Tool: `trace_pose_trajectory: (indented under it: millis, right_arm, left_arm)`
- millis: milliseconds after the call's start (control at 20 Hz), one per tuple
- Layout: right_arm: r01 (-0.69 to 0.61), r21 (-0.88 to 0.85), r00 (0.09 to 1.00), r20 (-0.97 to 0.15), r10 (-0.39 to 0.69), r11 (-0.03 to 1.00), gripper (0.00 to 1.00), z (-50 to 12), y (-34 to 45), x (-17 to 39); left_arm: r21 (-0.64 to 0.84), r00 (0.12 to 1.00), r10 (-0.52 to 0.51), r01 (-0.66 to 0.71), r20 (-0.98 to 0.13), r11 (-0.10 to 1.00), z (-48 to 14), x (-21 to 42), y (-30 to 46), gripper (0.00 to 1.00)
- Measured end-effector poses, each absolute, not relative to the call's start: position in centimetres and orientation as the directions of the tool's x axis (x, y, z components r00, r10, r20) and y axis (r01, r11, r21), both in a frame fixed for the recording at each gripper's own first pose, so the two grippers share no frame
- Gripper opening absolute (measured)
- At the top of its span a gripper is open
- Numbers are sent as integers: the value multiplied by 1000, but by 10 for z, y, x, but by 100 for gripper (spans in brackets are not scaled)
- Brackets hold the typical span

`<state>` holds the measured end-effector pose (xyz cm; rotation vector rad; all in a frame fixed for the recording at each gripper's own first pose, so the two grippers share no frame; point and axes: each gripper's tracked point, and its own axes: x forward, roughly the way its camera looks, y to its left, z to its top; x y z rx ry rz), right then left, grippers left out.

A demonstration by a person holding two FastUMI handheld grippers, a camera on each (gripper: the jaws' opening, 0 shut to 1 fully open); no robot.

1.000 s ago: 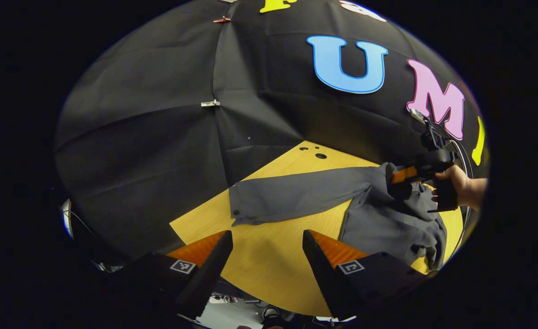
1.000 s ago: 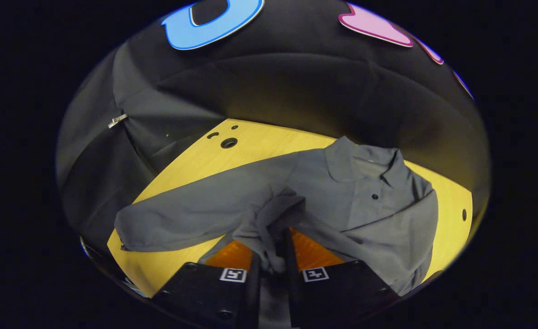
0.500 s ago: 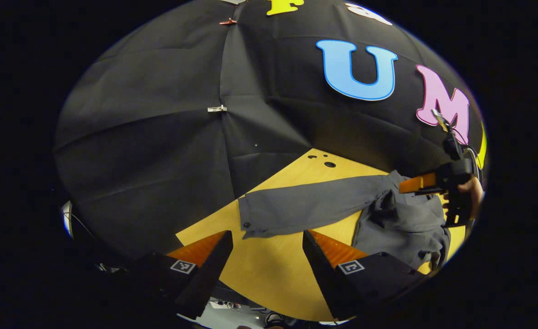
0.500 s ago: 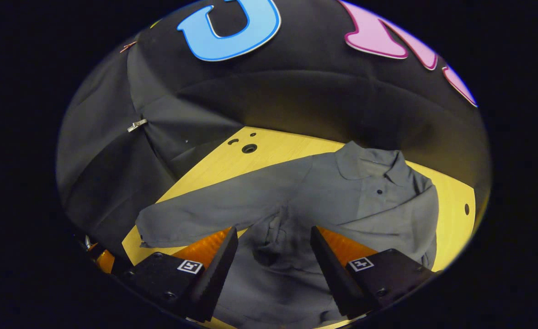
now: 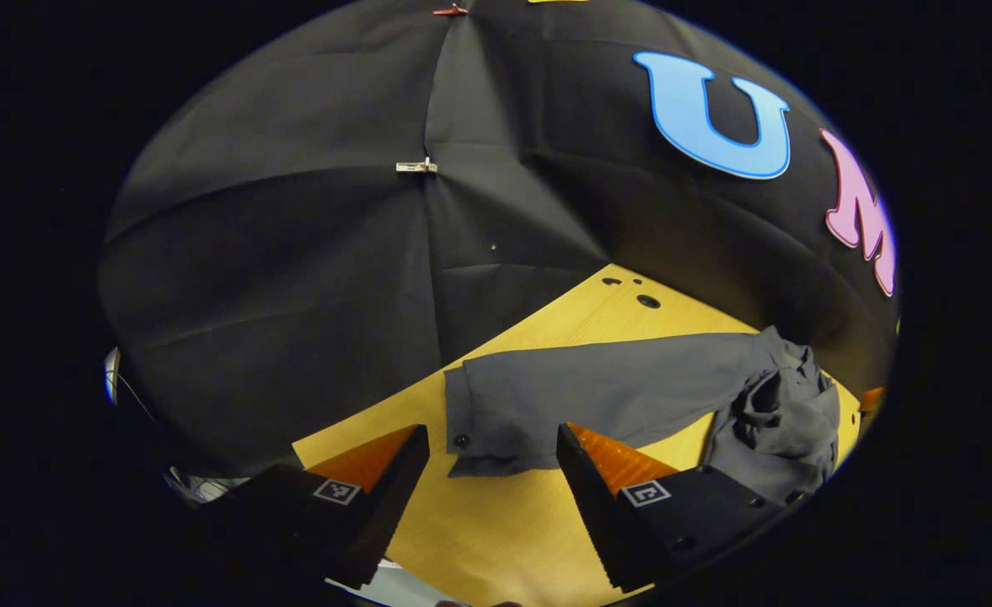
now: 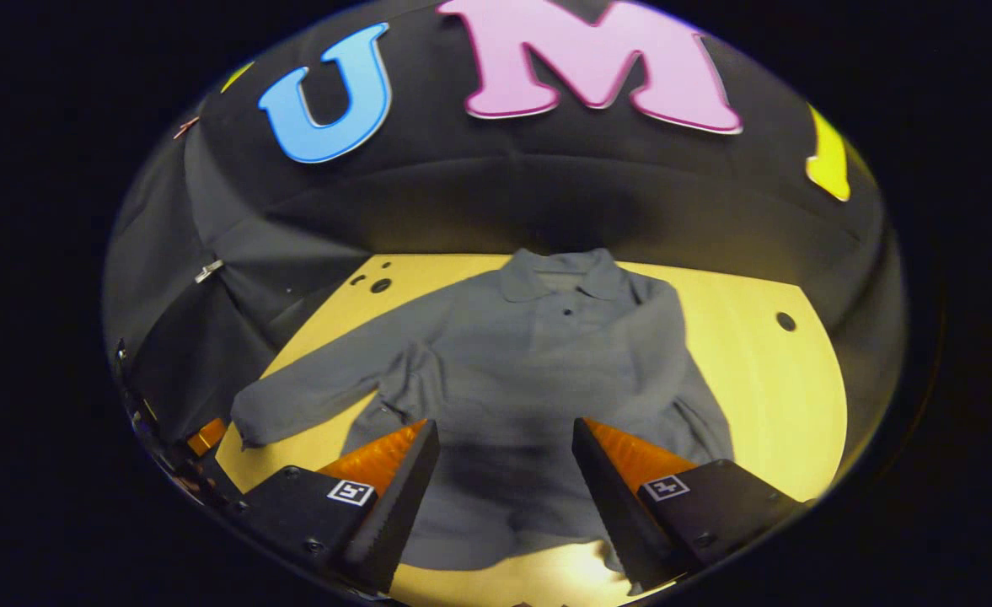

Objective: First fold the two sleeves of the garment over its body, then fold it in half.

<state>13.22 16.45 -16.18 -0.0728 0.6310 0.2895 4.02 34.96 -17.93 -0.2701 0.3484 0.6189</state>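
Note:
A grey long-sleeved polo shirt lies face up on the yellow wooden table, collar toward the wall. Its sleeve on the right lies folded in along the body. The other sleeve stretches out flat to the side, ending in a buttoned cuff. My left gripper is open, and the cuff lies just ahead between its fingers. My right gripper is open above the shirt's lower body, holding nothing.
The black cloth wall closes the table's far side. Small holes mark the tabletop near the back corner, another hole sits right of the shirt. The table's near edge runs under my left gripper.
My right gripper opened, let go of the sleeve it held over the body, and drew back. My left gripper moved forward to the outstretched sleeve's cuff.

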Motion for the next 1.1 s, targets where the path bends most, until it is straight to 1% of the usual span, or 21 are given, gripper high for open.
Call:
trace_pose_trajectory:
  millis: [350,400,450,700,900,1000,1100]
  right_arm:
    - [-69,33,795,-602,75,997,99,-167,52,77]
    - [-45,33,794,-606,56,998,99,-170,41,69]
    - [-25,34,788,-614,41,999,99,-174,32,59]
    - [61,58,776,-631,-11,996,99,-185,3,20]
    - [102,51,777,-628,-48,993,99,-193,-8,-6]
    - [102,29,773,-631,-61,994,99,-198,-9,-14]
    - [97,24,773,-631,-60,995,99,-201,-9,-26]
  left_arm:
    - [-89,746,504,-593,-435,801,-207,88,373,96]
    - [-85,745,497,-587,-444,805,-210,95,375,92]
    - [-74,743,493,-582,-453,809,-216,101,375,96]
    - [-56,706,482,-591,-519,805,-244,117,379,96]
    - [-27,694,484,-586,-533,810,-249,123,374,97]
    - [-19,706,461,-557,-538,830,-246,127,371,91]
    - [-21,726,428,-520,-538,854,-245,133,365,74]
